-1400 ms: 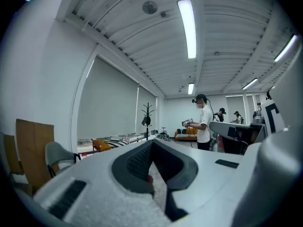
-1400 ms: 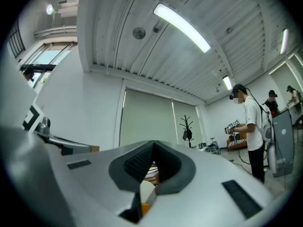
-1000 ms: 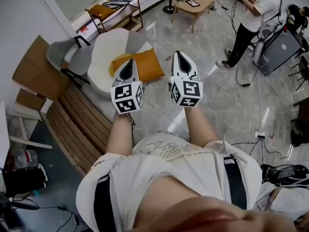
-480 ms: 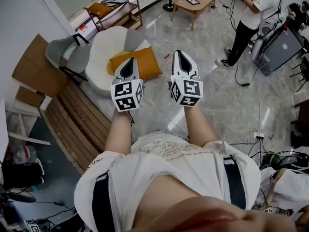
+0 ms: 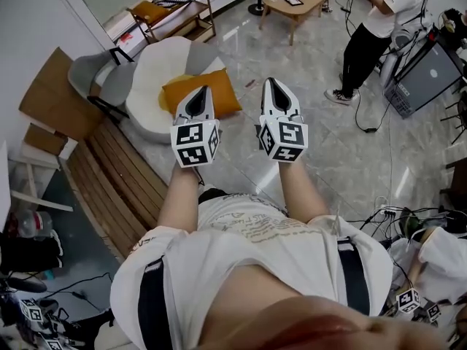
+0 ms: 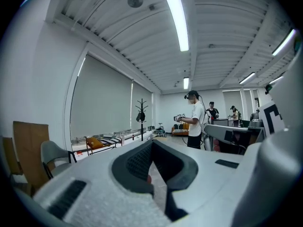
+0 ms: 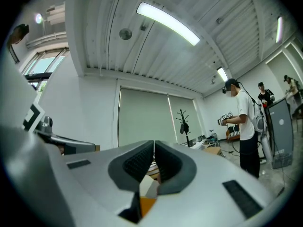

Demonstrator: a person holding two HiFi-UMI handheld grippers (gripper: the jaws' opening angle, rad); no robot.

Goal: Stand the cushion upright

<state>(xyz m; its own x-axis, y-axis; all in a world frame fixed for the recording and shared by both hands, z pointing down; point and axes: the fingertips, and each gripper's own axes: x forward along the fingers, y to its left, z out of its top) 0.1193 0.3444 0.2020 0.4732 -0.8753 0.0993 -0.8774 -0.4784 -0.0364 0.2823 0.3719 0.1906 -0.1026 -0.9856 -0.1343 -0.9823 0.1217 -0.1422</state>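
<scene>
An orange cushion (image 5: pixel 219 95) lies flat on the seat of a white round armchair (image 5: pixel 157 79), seen in the head view ahead of me. My left gripper (image 5: pixel 201 93) is held out level above the cushion's near edge, jaws shut and empty. My right gripper (image 5: pixel 273 86) hangs beside it over the floor to the cushion's right, shut with nothing in it. A sliver of orange cushion (image 7: pixel 147 205) shows below the right gripper's jaws in the right gripper view. Both gripper views mostly show the ceiling and far wall.
A grey chair (image 5: pixel 98 82) stands left of the armchair, and a wooden slatted platform (image 5: pixel 109 173) runs along the wall. A low wooden table (image 5: pixel 295 2) is beyond. A person (image 5: pixel 372 35) stands at the right by a grey case (image 5: pixel 427 75). Cables (image 5: pixel 387 214) lie on the floor.
Both grippers and I have moved forward toward the armchair; the cushion now sits closer under the left gripper's tip. Jaws stayed shut.
</scene>
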